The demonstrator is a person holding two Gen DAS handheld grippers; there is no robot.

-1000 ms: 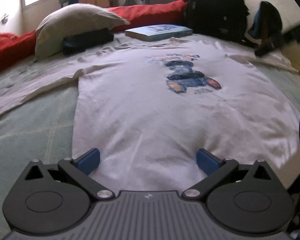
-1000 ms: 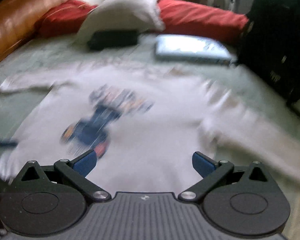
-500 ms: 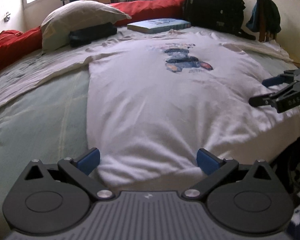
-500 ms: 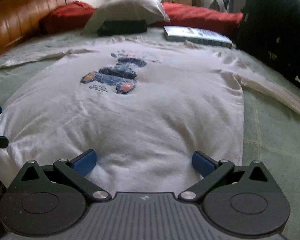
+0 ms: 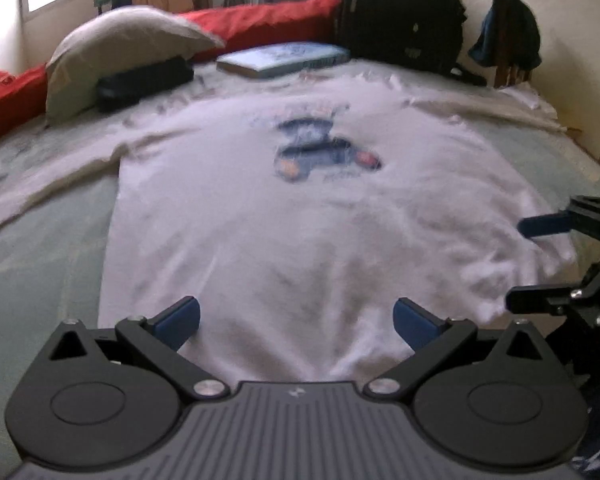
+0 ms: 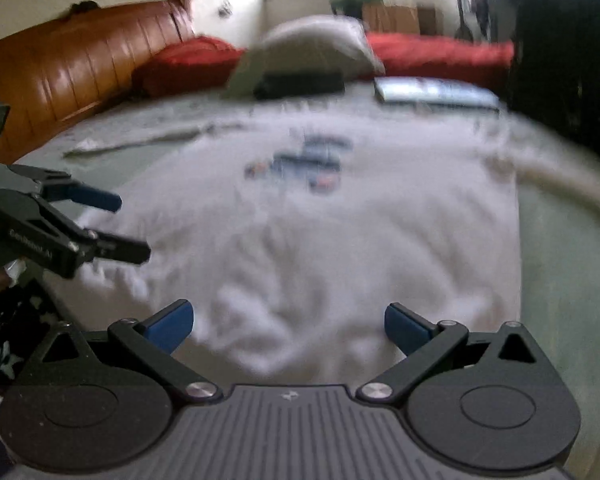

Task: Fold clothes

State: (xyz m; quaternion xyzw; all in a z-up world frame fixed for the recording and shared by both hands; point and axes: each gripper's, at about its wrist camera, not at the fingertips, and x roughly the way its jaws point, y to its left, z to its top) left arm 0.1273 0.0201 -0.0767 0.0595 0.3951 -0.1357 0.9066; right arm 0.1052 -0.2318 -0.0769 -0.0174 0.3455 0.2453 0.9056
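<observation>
1. White long-sleeved shirt (image 5: 260, 220) with a blue print (image 5: 320, 152) touched with orange and red;
2. Pale green bedsheet (image 5: 40, 248) with faint lines;
3. Red cushions (image 5: 268, 26); beige pillow (image 5: 128, 40); black case (image 5: 144, 80);
4. Light blue book (image 5: 284, 58); black backpack (image 5: 400, 12);
5. Brown headboard (image 6: 72, 72);
6. Left gripper (image 5: 296, 320) and right gripper (image 6: 288, 322) black with blue fingertip pads.

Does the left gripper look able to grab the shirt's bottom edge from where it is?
Probably yes. The left gripper is open, and the shirt hem lies right between its jaws with nothing in the way.
</observation>
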